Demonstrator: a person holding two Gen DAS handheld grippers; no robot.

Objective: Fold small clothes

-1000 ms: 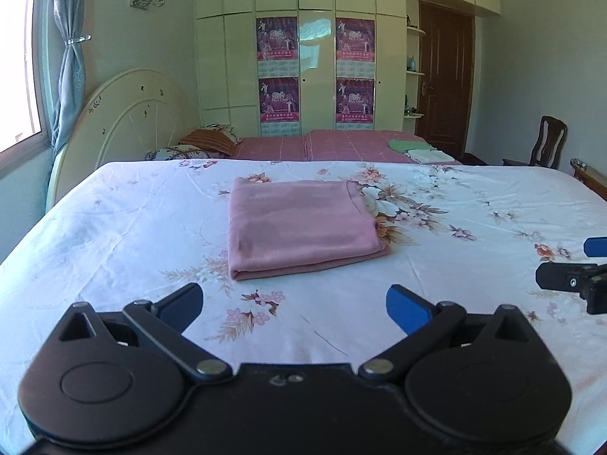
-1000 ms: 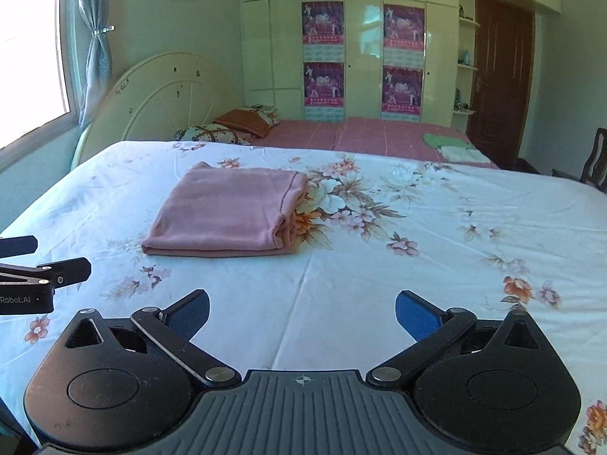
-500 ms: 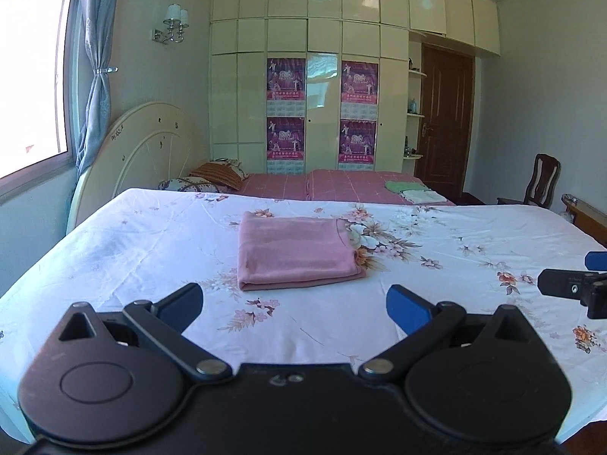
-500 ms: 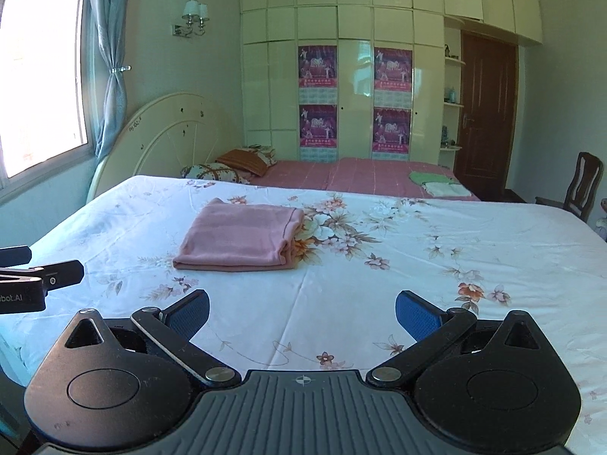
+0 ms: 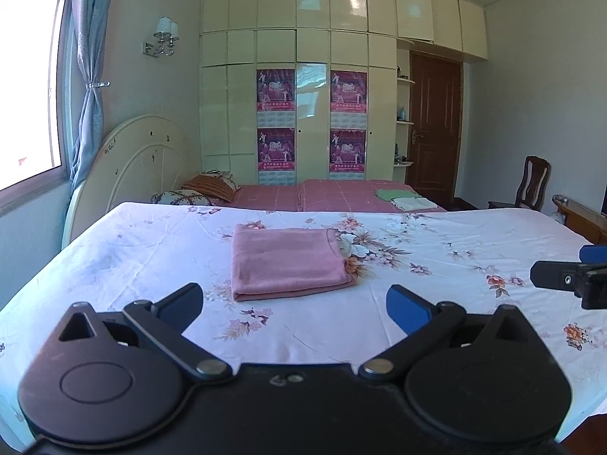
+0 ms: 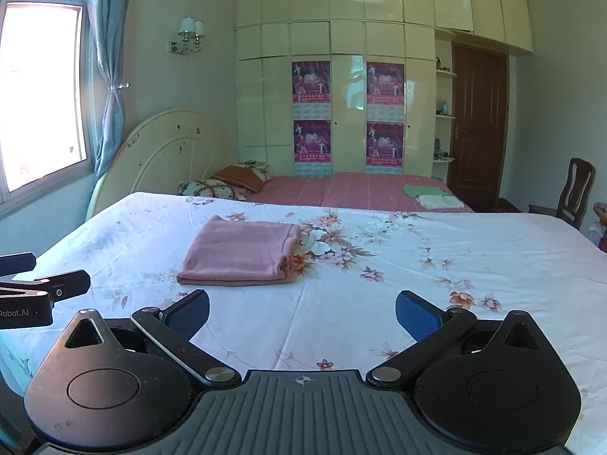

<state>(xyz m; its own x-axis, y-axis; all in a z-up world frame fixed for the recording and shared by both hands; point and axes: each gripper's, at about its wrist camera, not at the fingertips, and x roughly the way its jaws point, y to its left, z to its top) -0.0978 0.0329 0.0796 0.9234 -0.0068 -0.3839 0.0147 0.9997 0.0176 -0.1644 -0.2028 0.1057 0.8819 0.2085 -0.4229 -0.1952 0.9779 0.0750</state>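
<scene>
Since withdrawn, both grippers farther back.

A bed with a white floral sheet carries a folded pink garment, lying flat toward 12 o'clock of centre. Beyond it, a second bed in pink cover holds pillows at 10 o'clock and folded green and white cloths at 2 o'clock.

Bedroom contents, counted
One folded pink garment; two grippers: left gripper, right gripper; four posters; two pillows; one chair; one door.
</scene>
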